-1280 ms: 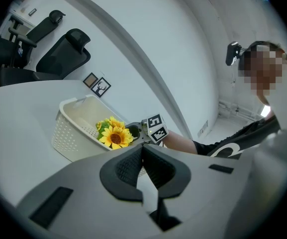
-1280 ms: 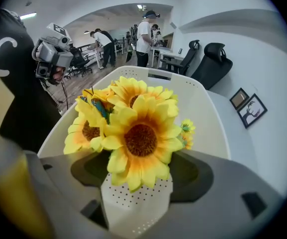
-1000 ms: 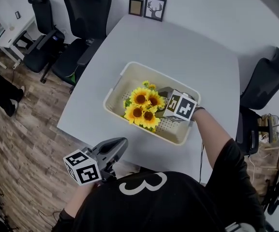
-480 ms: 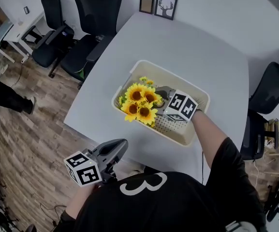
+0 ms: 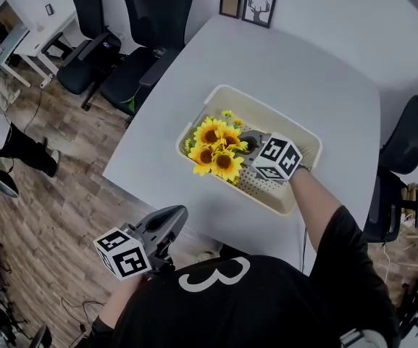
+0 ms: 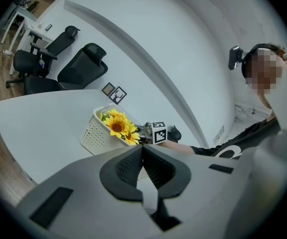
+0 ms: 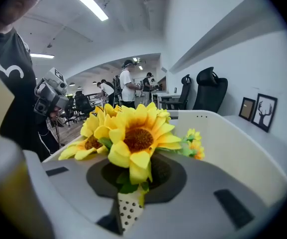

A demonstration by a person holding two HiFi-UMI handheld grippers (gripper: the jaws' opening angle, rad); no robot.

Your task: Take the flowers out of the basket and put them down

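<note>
A bunch of yellow sunflowers (image 5: 216,147) lies in the cream plastic basket (image 5: 266,111) on the grey table, the blooms leaning over the basket's left rim. My right gripper (image 5: 246,145) is inside the basket at the stem end of the bunch. Its jaws have just been closing, and in the right gripper view they hold the dotted-wrapped stem under the sunflowers (image 7: 138,136). My left gripper (image 5: 172,220) hangs off the table's near edge, shut and holding nothing. The left gripper view shows the basket (image 6: 91,133) and the sunflowers (image 6: 117,126) ahead of it.
The table (image 5: 303,71) has bare surface around the basket. Two small picture frames (image 5: 248,7) stand at its far edge. Black office chairs (image 5: 154,20) stand at the far left, another (image 5: 411,133) on the right. People stand in the background of the right gripper view.
My right gripper has pushed in under the sunflower bunch and its jaws have come together on the stem. The left gripper has stayed near the table's edge.
</note>
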